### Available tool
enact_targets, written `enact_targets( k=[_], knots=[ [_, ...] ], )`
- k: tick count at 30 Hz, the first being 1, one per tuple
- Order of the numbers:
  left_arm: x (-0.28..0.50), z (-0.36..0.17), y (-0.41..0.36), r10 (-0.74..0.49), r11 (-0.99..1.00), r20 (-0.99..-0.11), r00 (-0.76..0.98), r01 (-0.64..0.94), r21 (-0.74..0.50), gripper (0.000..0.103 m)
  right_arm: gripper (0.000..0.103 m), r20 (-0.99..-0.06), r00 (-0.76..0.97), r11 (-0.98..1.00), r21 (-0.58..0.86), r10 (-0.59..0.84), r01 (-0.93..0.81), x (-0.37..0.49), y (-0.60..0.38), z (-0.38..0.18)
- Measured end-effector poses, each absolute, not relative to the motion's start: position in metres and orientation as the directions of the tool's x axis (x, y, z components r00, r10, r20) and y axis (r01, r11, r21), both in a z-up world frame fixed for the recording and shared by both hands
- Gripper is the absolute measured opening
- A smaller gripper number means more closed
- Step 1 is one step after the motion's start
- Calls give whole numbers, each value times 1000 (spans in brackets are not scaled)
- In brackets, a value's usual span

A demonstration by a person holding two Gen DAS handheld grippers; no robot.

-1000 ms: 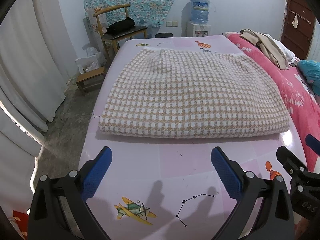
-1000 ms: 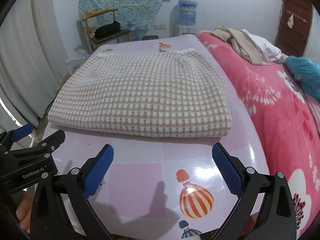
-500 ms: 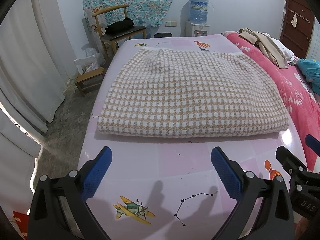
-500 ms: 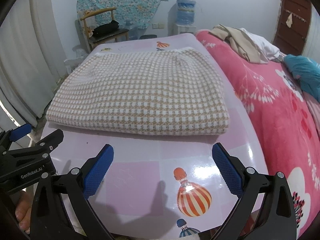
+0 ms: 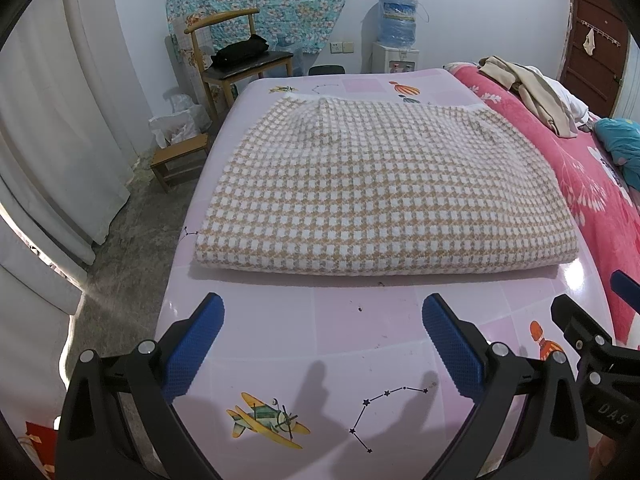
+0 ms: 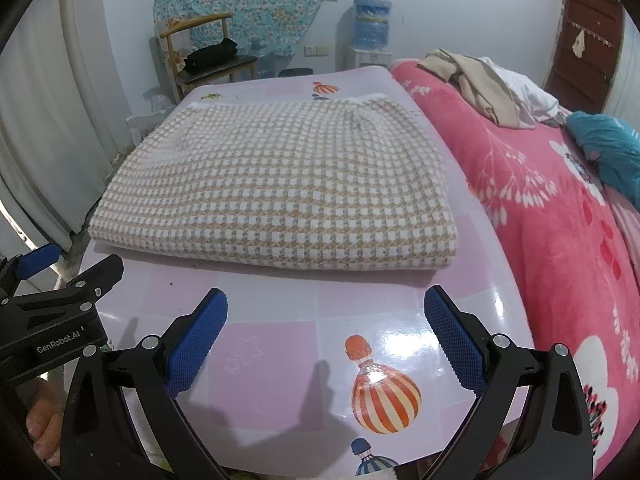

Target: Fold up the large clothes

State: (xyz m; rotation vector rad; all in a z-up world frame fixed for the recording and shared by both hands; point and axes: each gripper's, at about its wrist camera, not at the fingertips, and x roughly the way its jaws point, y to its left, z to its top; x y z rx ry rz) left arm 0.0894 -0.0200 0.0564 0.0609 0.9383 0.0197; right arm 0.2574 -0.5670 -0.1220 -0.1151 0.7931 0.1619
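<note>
One folded checked garment (image 5: 380,196) lies flat on the pink table (image 5: 352,340), in beige and white squares, filling most of the far half of the top. Nothing lies between it and the two hand-held grippers. The left hand-held gripper (image 5: 323,316) hangs over the near edge with its jaws spread wide and empty, apart from the cloth. The right hand-held gripper (image 6: 326,312) is just beside it, likewise released and holding nothing. A bed with a pink flowered blanket (image 6: 560,216) sits against the table's right side, carrying a beige heap of clothes (image 6: 476,84) and one teal piece (image 6: 608,148). Beyond the table stand one wooden chair (image 5: 236,60) with a black bag (image 5: 240,50), one low stool (image 5: 180,160) and one water dispenser (image 5: 398,36).
</note>
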Motion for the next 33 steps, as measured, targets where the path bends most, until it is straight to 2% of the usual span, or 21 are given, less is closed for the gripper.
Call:
enact_targets(
  k=[33],
  knots=[
    [91, 60, -22, 40, 998, -802, 596, 10, 57, 98, 95, -716, 692, 980, -58, 93, -191, 258, -572, -121]
  ],
)
